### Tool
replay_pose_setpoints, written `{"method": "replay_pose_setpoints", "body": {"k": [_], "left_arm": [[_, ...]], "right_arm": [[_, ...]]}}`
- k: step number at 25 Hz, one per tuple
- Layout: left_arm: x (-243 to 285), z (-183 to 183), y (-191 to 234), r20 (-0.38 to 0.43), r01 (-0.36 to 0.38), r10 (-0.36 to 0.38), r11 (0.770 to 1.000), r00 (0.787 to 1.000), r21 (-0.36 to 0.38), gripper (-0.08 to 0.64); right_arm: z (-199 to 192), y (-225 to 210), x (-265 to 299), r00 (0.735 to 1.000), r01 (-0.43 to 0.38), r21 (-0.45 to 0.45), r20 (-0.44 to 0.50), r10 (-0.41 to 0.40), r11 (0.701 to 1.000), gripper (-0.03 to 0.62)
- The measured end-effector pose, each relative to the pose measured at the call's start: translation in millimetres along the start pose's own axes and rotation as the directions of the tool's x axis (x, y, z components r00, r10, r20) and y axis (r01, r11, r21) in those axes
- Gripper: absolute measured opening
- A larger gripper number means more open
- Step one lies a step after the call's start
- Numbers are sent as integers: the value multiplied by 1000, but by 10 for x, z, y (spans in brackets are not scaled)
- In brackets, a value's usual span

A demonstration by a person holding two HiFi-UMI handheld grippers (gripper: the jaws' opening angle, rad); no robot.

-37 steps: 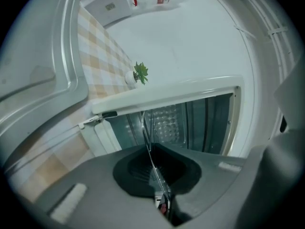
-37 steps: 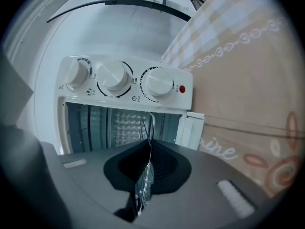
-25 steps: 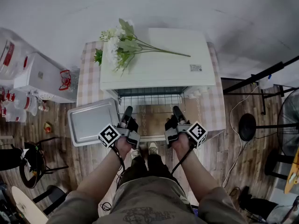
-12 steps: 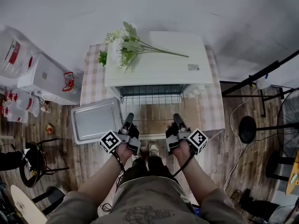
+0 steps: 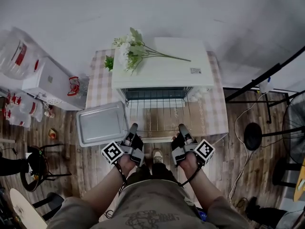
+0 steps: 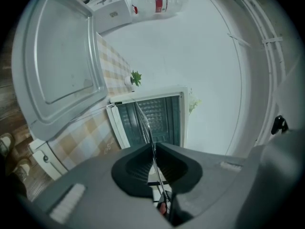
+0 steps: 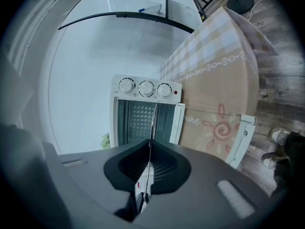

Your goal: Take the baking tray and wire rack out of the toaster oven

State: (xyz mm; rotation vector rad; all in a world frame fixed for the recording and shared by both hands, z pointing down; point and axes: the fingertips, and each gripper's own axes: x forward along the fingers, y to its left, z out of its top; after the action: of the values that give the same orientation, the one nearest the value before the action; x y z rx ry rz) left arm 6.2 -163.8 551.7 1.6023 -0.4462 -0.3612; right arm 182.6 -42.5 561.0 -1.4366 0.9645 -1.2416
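Note:
The white toaster oven [image 5: 162, 68] stands at the back of the table with its door down. The wire rack [image 5: 155, 111] sticks out of its mouth over the door. My left gripper [image 5: 133, 128] is shut on the rack's front edge at the left, and my right gripper [image 5: 181, 127] is shut on it at the right. In the left gripper view the wire rack [image 6: 145, 123] runs edge-on from the left gripper [image 6: 153, 147] to the oven [image 6: 152, 116]. The right gripper [image 7: 148, 144] pinches the rack [image 7: 152, 123] likewise. The baking tray [image 5: 101, 124] lies on the table, left of the oven.
A bunch of flowers [image 5: 131, 49] lies on the oven's top. The checked tablecloth [image 5: 212, 113] shows at the right. A white box [image 5: 47, 82] and bottles sit off the table's left. A black stand base [image 5: 251, 130] and a pole stand on the floor at right.
Both grippers have drawn back toward the person and slightly up, and the wire rack has slid further out of the oven. The baking tray has not moved.

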Motion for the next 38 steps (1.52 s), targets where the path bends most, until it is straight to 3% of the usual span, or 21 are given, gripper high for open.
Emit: {"method": "replay_pose_setpoints", "body": {"k": [7,23,31,38], "left_arm": [[-265,-134,-320,-28,47,-47,999,999,-12,3],[-480,-315,-551,-98,60,-62,998,993,-29,6],[-386,-628,-524,-183,40,-48,998,982,-48,6],[-131,-1089,-502,-305,41,-59,997,951,-65,6]], "right_arm": [[-144,137,-330,999,-12,-12,-32,11,1000,24],[-202,333,-746,1000,-19,-13,-14,19,1000,25],[5,276,-1016,998,2,19,58,-3,1000,25],[355,102,-1409,982,35,43,185,-42,998,25]]}}
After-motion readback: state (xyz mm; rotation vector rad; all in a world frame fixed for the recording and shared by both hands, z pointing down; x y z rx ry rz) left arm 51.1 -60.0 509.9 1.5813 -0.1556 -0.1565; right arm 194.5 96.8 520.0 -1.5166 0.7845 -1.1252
